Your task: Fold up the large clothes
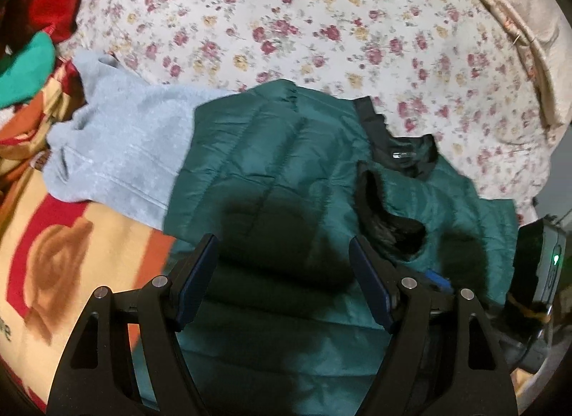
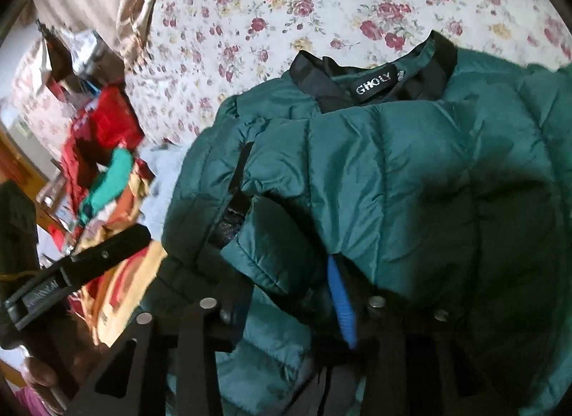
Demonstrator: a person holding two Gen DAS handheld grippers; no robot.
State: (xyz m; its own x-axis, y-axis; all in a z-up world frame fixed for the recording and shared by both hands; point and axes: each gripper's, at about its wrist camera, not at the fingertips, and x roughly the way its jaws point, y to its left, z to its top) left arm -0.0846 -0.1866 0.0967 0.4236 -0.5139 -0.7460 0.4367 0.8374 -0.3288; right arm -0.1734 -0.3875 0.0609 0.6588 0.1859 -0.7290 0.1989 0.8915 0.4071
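A dark green quilted jacket with a black collar lies on the bed. My left gripper is open just above the jacket's body, with nothing between its blue pads. In the right wrist view the jacket fills the frame, its black collar and label at the top. My right gripper is shut on a folded edge of the jacket. One blue pad shows; the other finger is hidden by fabric. The left gripper also shows there at the left.
A floral bedsheet covers the bed behind the jacket. A light grey sweater lies left of the jacket on an orange and red blanket. Red and teal clothes are piled at the far left.
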